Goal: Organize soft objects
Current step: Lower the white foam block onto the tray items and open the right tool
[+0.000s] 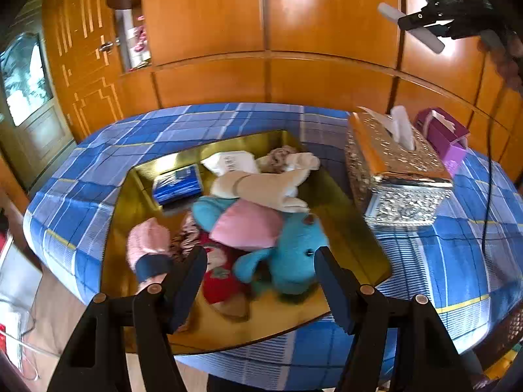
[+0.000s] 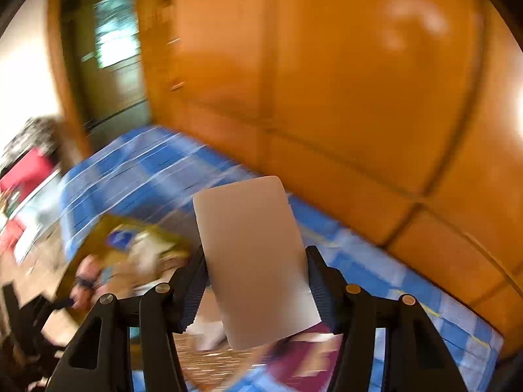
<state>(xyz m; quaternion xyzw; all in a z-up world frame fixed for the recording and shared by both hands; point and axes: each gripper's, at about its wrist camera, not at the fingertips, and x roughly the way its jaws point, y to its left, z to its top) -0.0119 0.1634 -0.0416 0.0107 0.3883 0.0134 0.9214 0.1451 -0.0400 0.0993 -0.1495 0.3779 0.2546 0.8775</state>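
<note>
Over the blue checked bed, a gold tray (image 1: 343,228) holds the heap of soft things: a blue plush elephant (image 1: 294,254) at the near side with a pink cushion (image 1: 245,225) leaning on it, a cream plush toy (image 1: 264,186) lying across the far middle, a pink sock (image 1: 147,248) at the near left, and a blue packet (image 1: 178,184) at the far left. To the right of the tray stand an ornate tissue box (image 1: 398,170) and, beyond it, a purple box (image 1: 447,137).

The left gripper (image 1: 261,261) hangs just above the near end of the heap with its jaws spread wide and nothing between them. The elephant lies straight ahead and below, its body running across the gap rather than along it — so this hand is plainly the nearer one for the next pick.

The right gripper (image 2: 256,274) is up in the air, high at the right, well apart from the tray. Its jaws are clamped on a flat pale-grey card-like piece (image 2: 251,254), which stands out ahead of the fingertips, long axis pointing forward. Its view is badly smeared, so I cannot say what lies beneath it beyond the bed and tray.
</note>
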